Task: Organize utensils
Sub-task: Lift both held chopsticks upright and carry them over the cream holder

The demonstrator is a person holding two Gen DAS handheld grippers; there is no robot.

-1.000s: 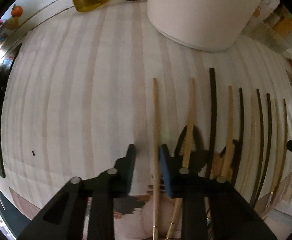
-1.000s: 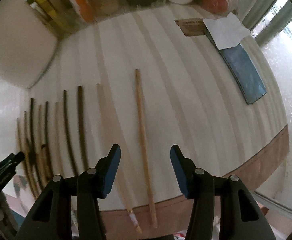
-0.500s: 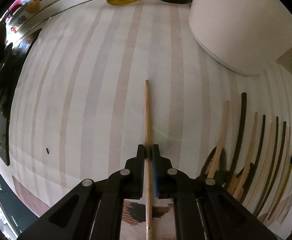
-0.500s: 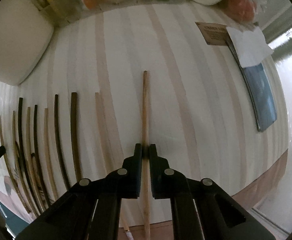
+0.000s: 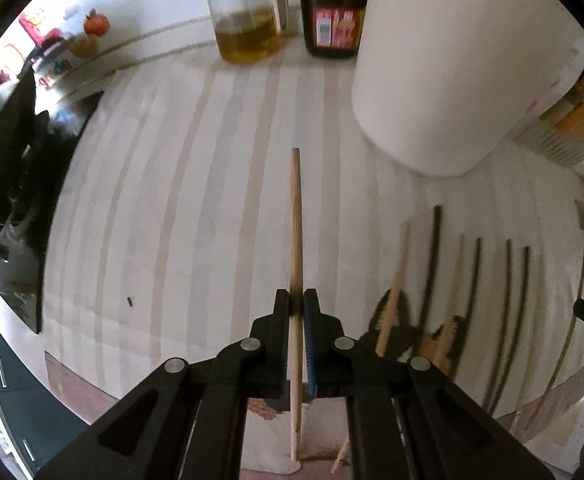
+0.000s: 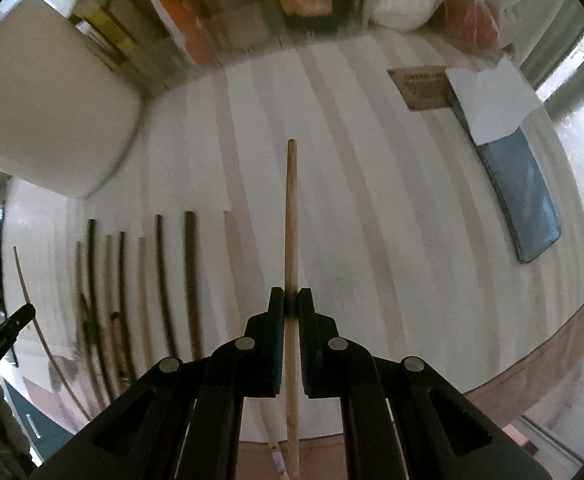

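A pale wooden chopstick (image 5: 296, 240) runs straight ahead between the fingers of the left gripper (image 5: 297, 304), which is clamped on it about midway along its length, its far tip pointing toward the white container (image 5: 452, 80). The right gripper (image 6: 291, 300) likewise pinches a light brown chopstick (image 6: 291, 220) over the striped tablecloth (image 6: 372, 200). The remaining chopsticks (image 5: 472, 280), dark and light, lie side by side in a row on the cloth, to the right of the left gripper and to the left of the right one. An oil jar (image 5: 246, 12) and a dark sauce bottle (image 5: 334, 8) stand beyond, and a blue pad (image 6: 520, 192) lies off to the right
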